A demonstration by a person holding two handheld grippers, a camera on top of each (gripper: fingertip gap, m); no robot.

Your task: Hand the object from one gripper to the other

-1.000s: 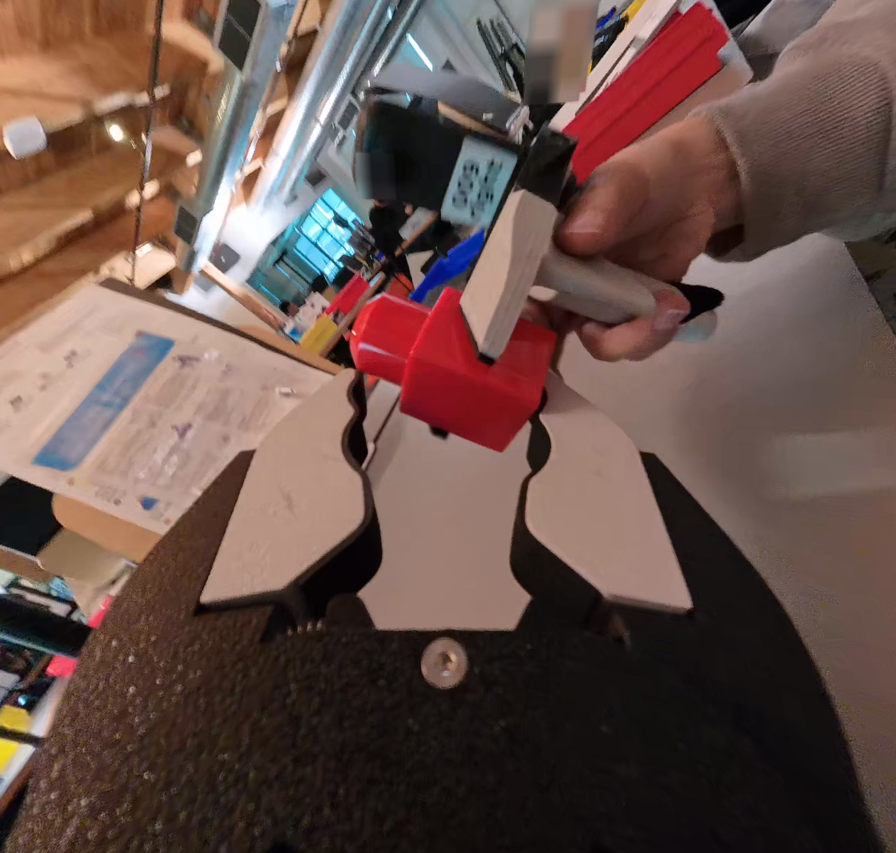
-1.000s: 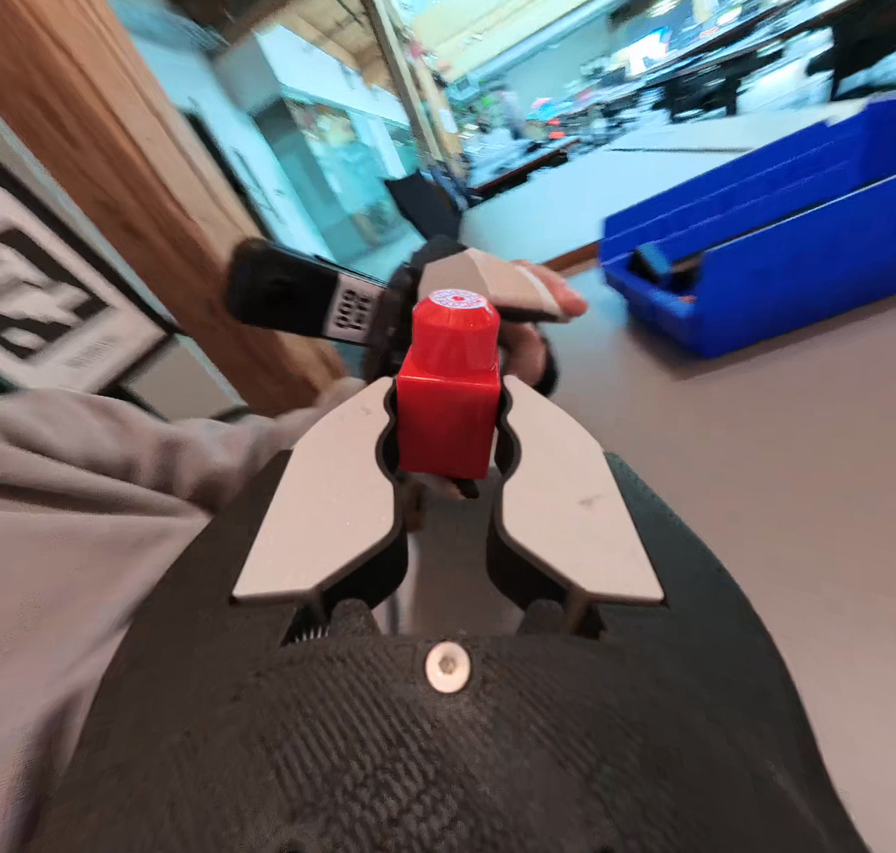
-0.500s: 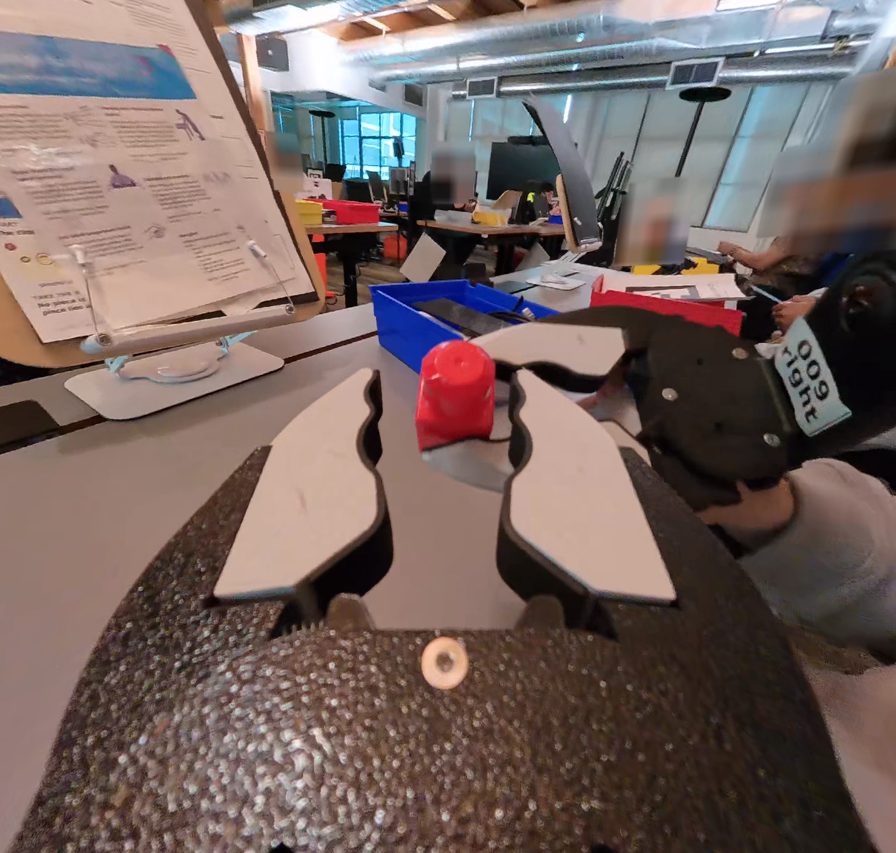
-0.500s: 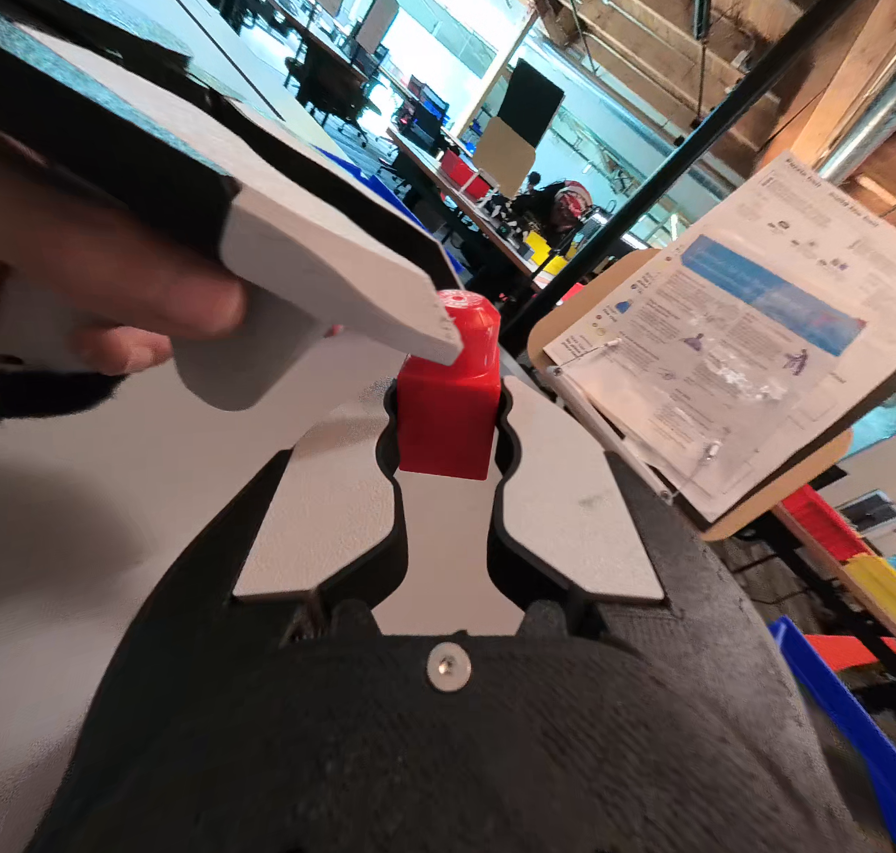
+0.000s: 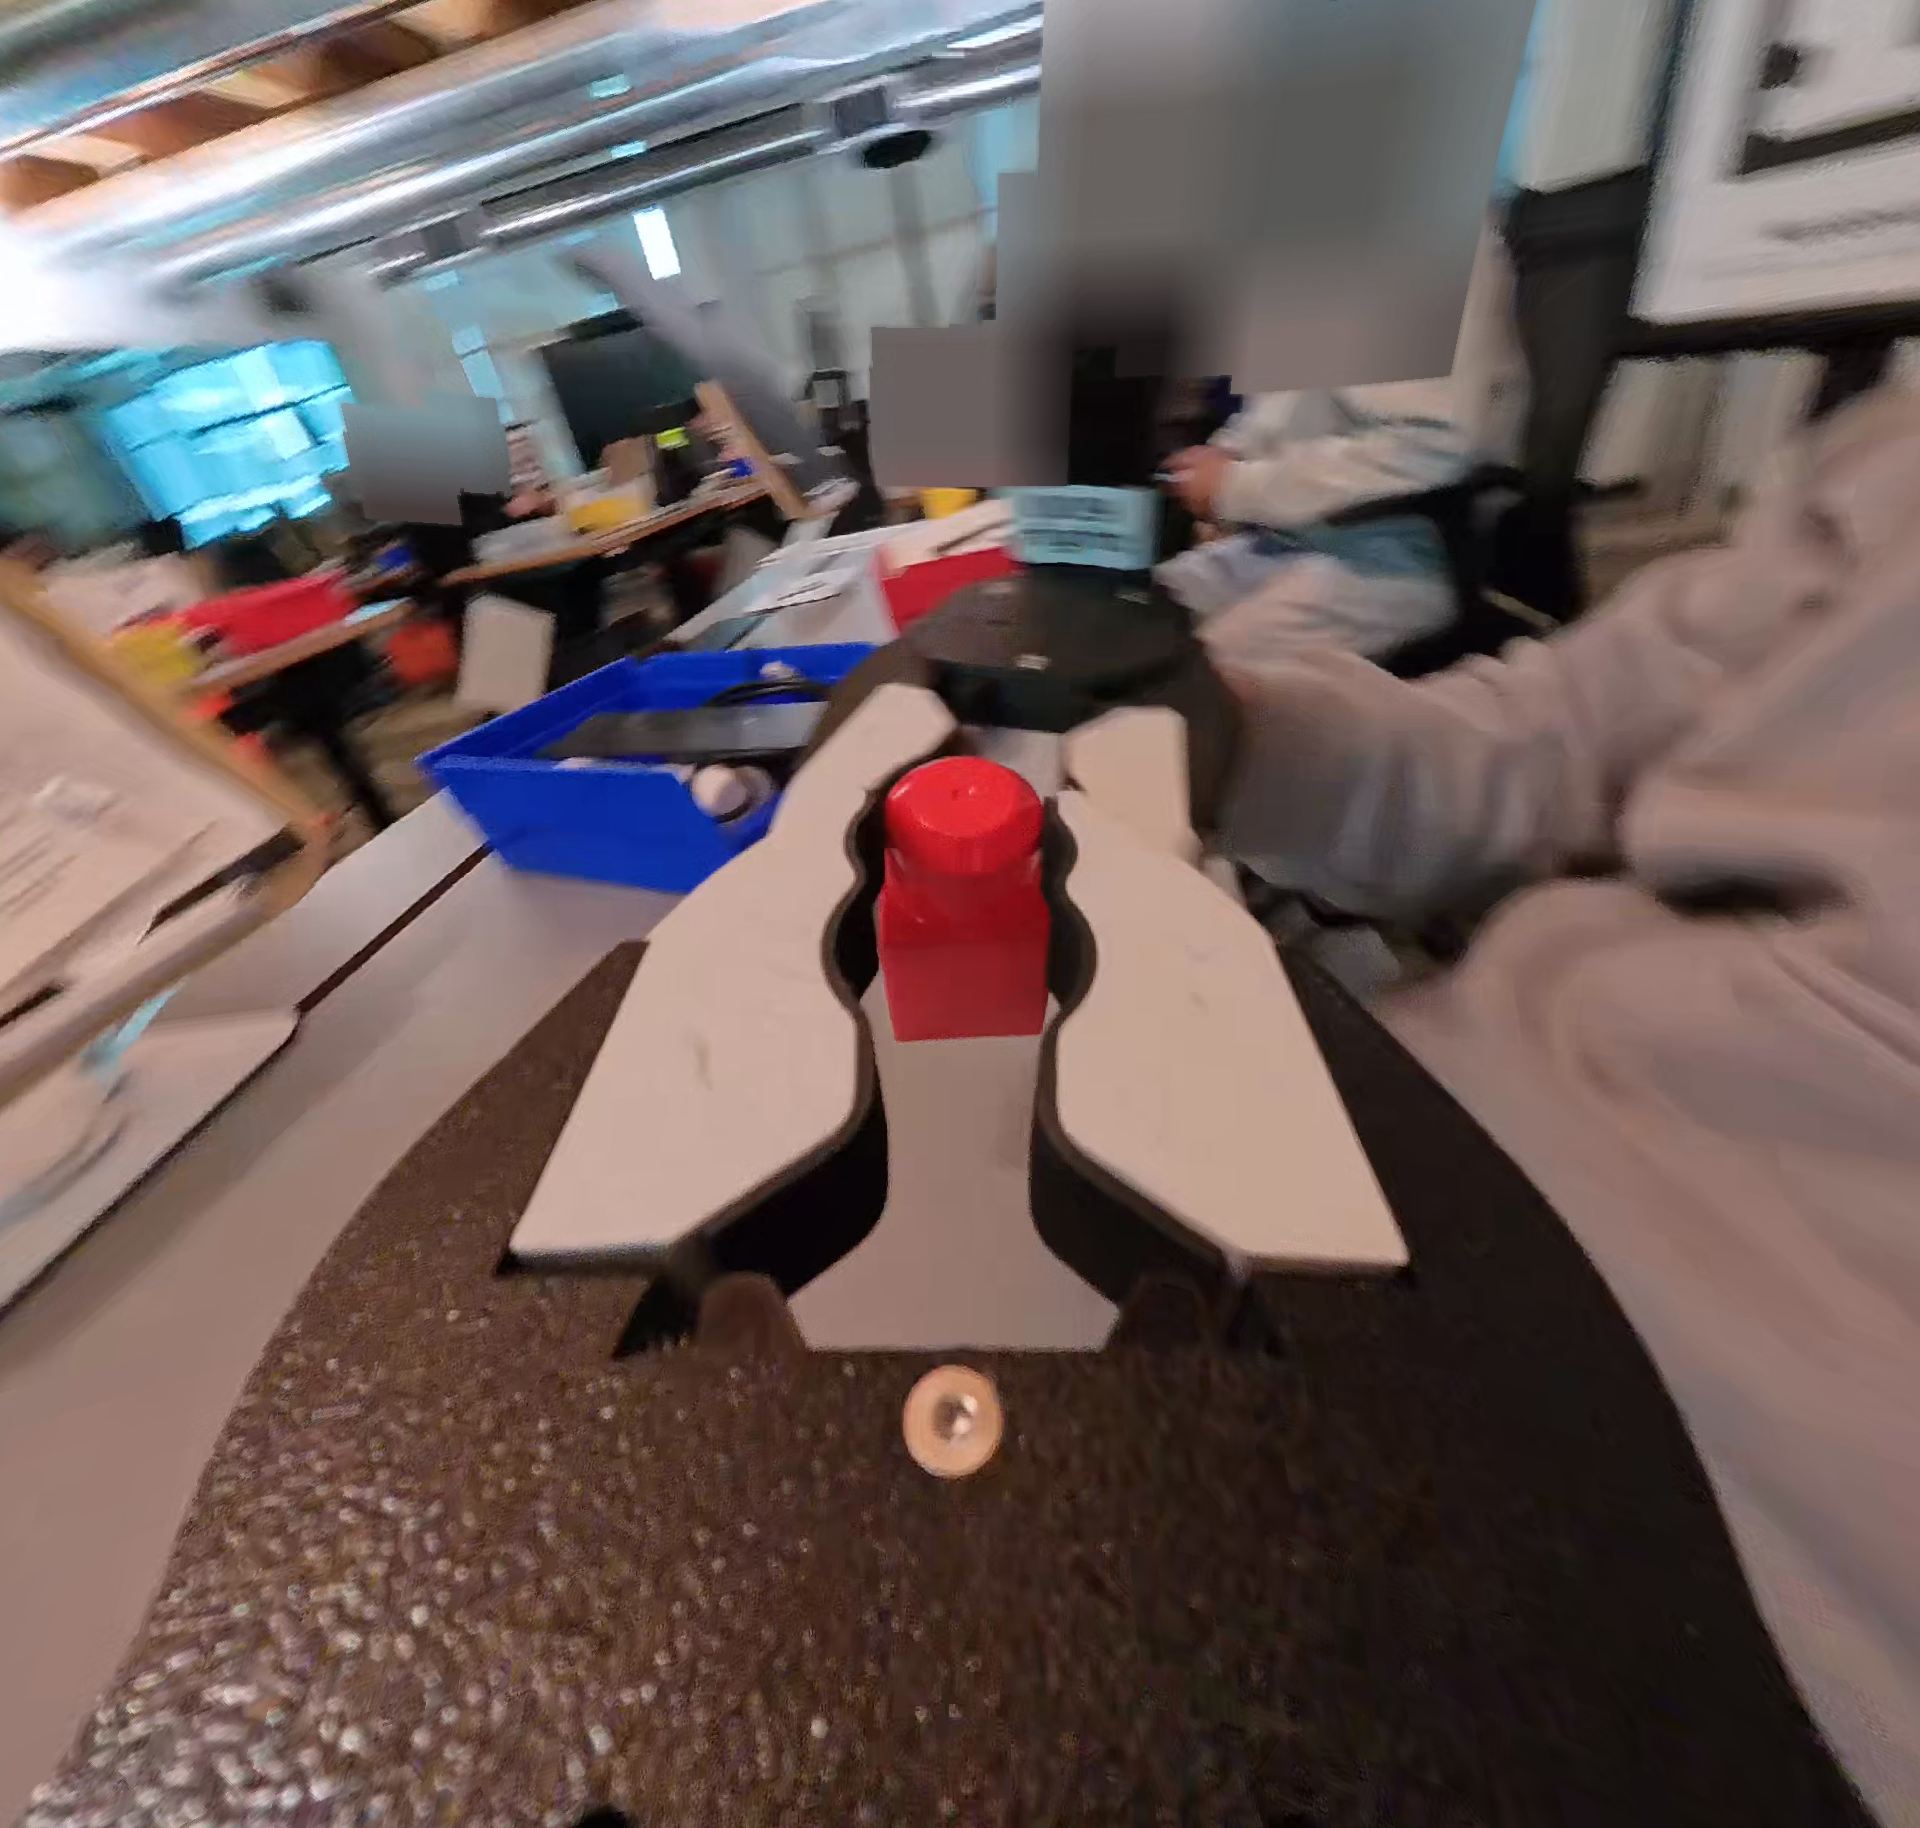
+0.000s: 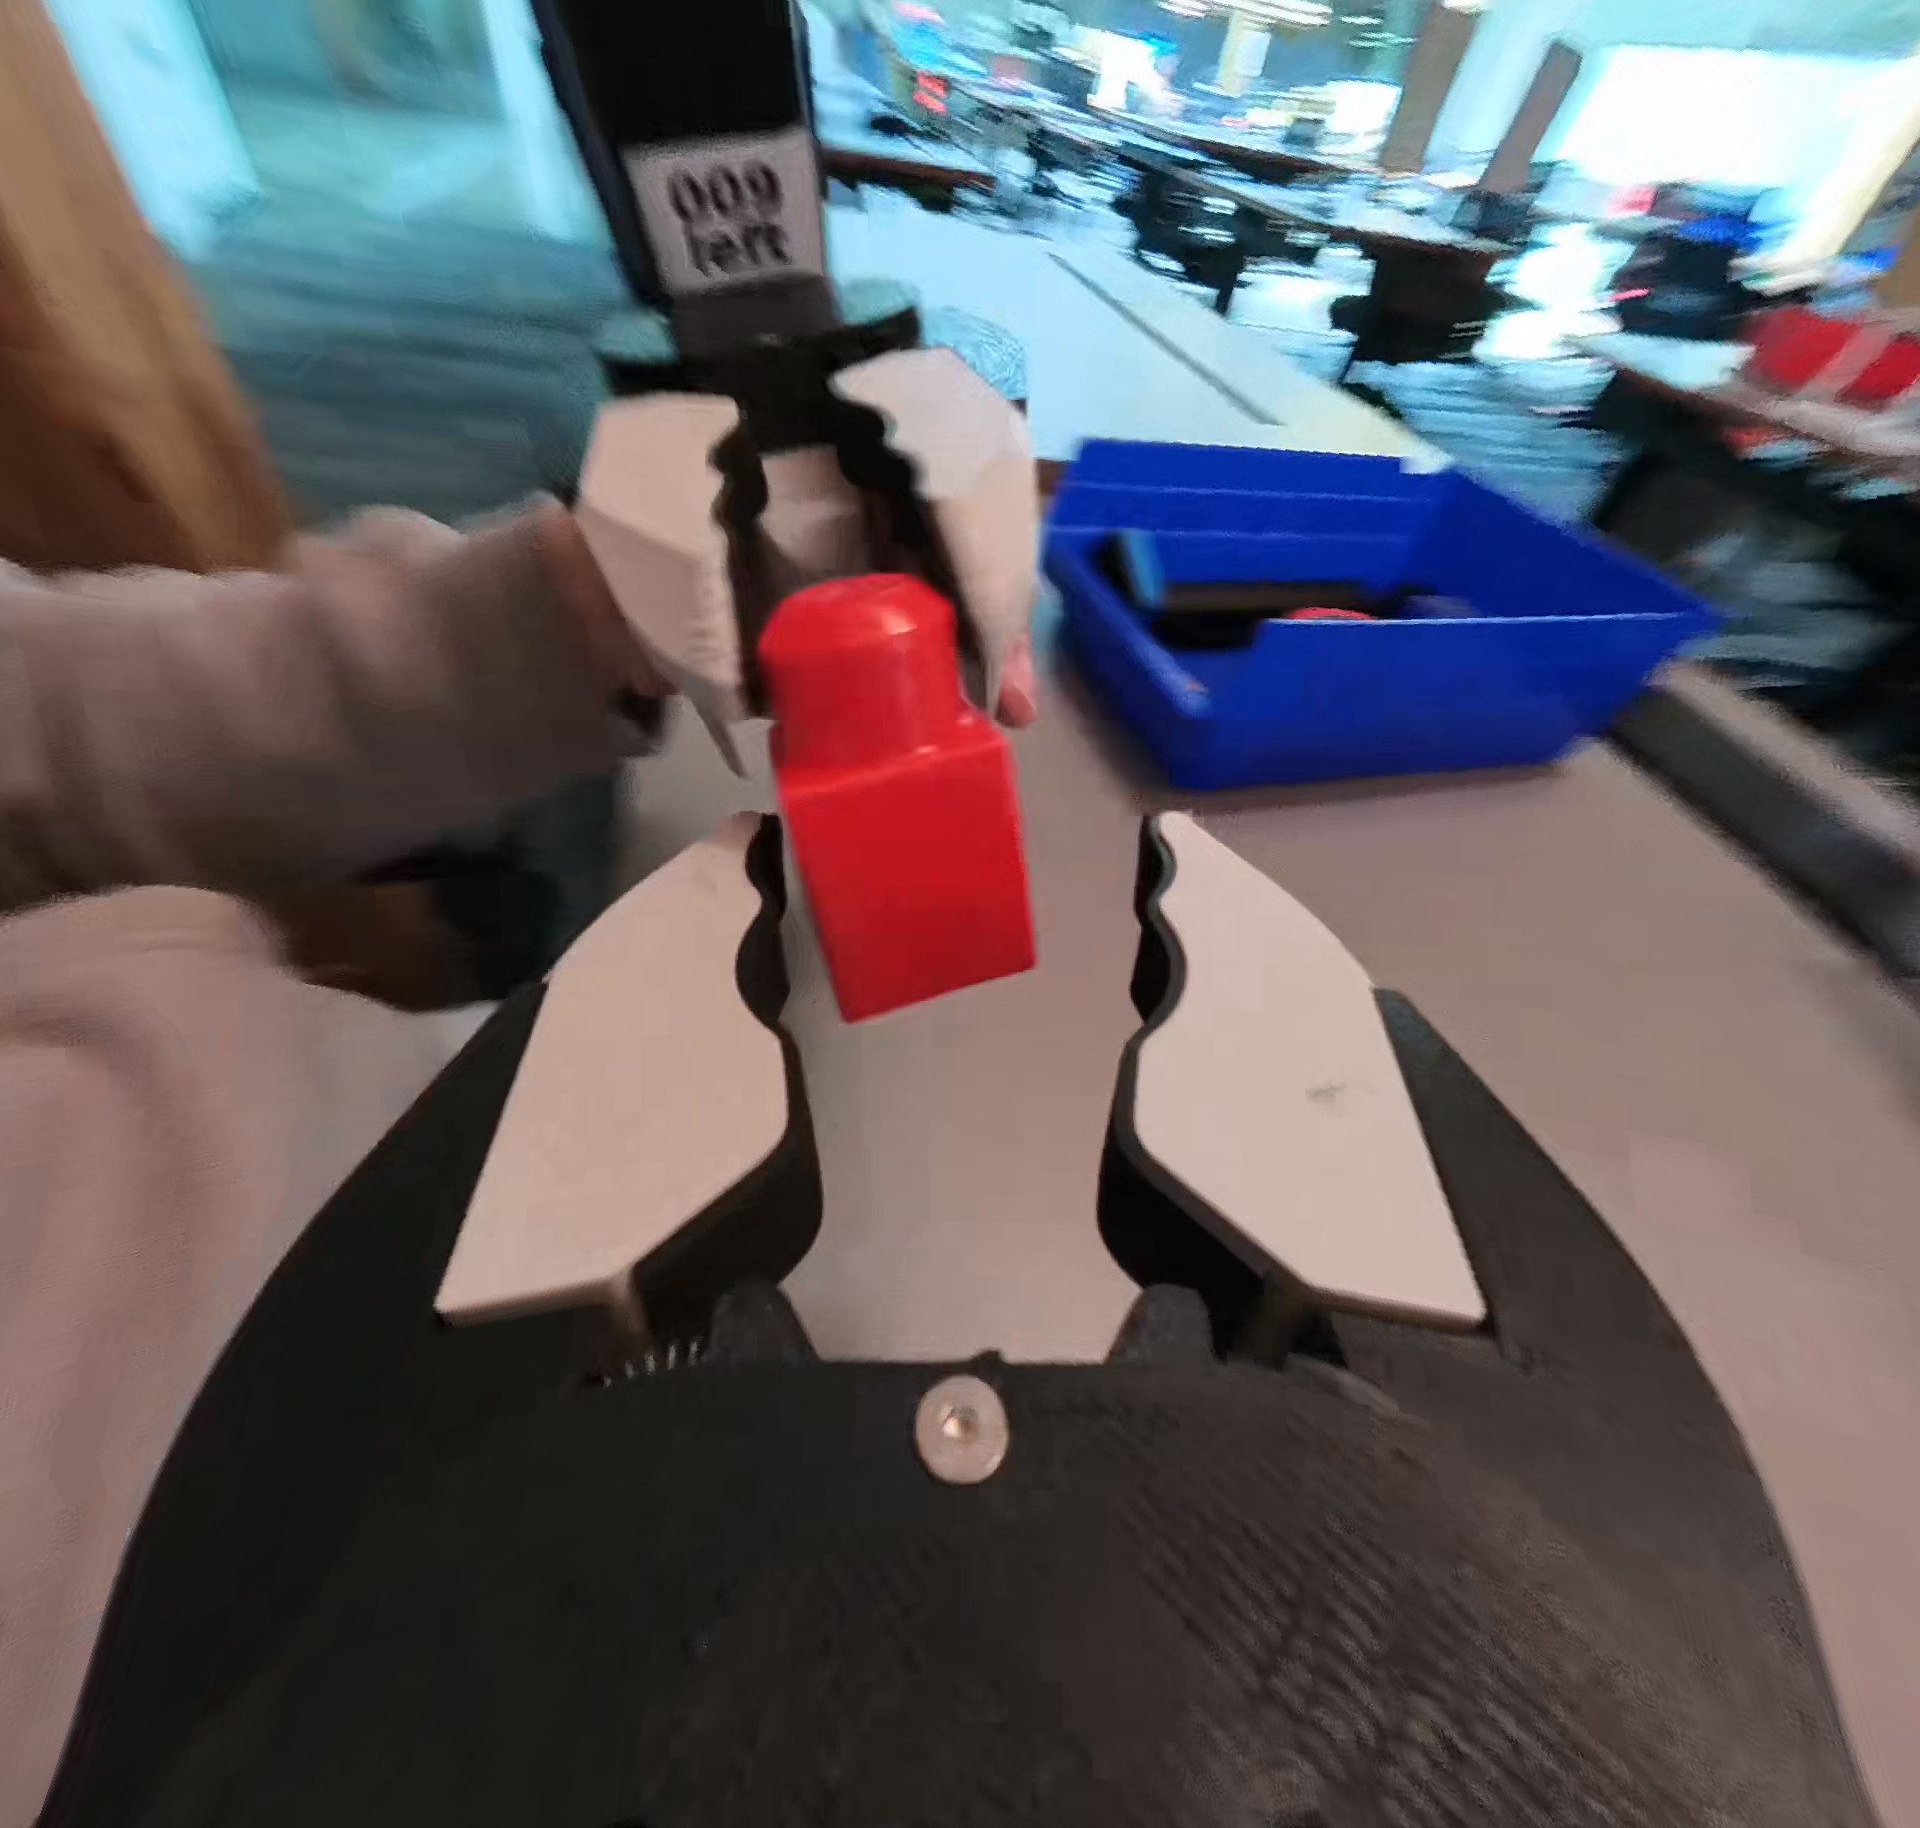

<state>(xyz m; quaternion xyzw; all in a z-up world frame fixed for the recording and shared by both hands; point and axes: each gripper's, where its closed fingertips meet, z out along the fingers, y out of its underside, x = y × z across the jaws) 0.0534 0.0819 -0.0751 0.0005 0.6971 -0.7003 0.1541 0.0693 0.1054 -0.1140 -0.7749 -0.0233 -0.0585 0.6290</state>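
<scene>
A red block (image 5: 961,926) with a round stud sits between the fingers of my left gripper (image 5: 961,833), which is shut on it. In the right wrist view the left gripper (image 6: 862,708) comes from ahead and clamps the block (image 6: 899,812) at its stud end, holding it tilted above the table. My right gripper (image 6: 956,833) is open, with its fingers apart on either side of the block's square base and a clear gap on the right side. The right gripper (image 5: 1003,755) shows just beyond the block in the left wrist view.
A blue bin (image 6: 1351,718) with dark items stands on the grey table (image 6: 1507,926); it also shows in the left wrist view (image 5: 603,822). A document stand (image 5: 104,895) is at the left. A person's grey sleeves (image 5: 1558,791) hold both grippers. Desks and people fill the background. The tips of one gripper are about 4 cm away from the tips of the other.
The right gripper held the block and has now opened. The left gripper, open around the stud before, has shut on the block. Both views have swung round.
</scene>
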